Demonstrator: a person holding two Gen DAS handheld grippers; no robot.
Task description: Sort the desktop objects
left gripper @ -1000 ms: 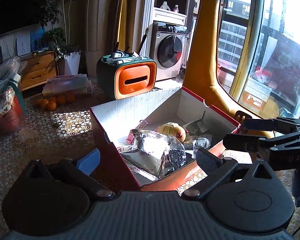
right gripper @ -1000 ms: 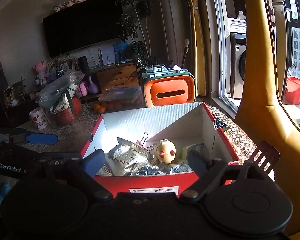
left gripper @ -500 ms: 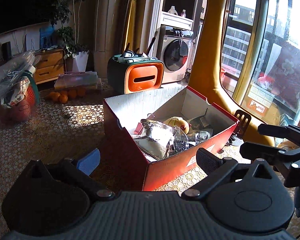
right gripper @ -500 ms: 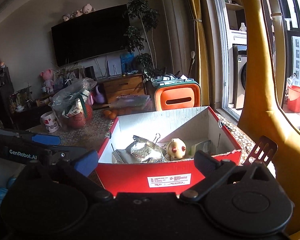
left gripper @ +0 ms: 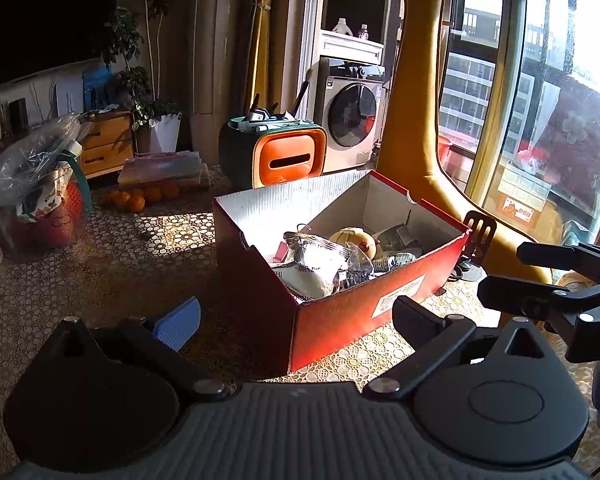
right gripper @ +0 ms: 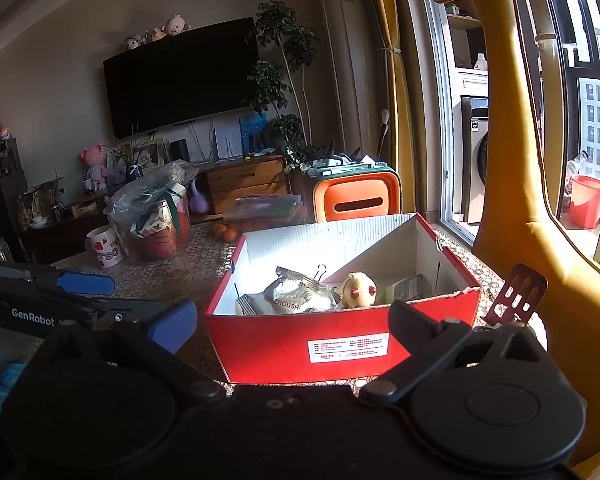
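Note:
A red cardboard box (left gripper: pixel 352 308) (right gripper: pixel 280 344) stands on the patterned table. It holds a silver foil snack bag (left gripper: pixel 316 260) (right gripper: pixel 300 296), a cream round toy (left gripper: pixel 356 238) (right gripper: pixel 358 290), a binder clip (right gripper: pixel 321 270) and other small packets. My left gripper (left gripper: pixel 296 320) is open and empty, in front of the box's near corner. My right gripper (right gripper: pixel 292 322) is open and empty, in front of the box's long side. Each gripper shows at the edge of the other's view.
A black phone stand (left gripper: pixel 478 236) (right gripper: pixel 518 294) stands right of the box. An orange-and-green organiser (left gripper: pixel 278 152) (right gripper: pixel 356 196), oranges (left gripper: pixel 140 198), a red basket with a plastic bag (left gripper: pixel 36 196) (right gripper: pixel 152 216) and a mug (right gripper: pixel 106 246) are behind. A yellow giraffe figure (right gripper: pixel 512 160) rises at right.
Both grippers have drawn back and up from the box; it now looks smaller and farther. Both stayed open and empty. The box's contents have not moved.

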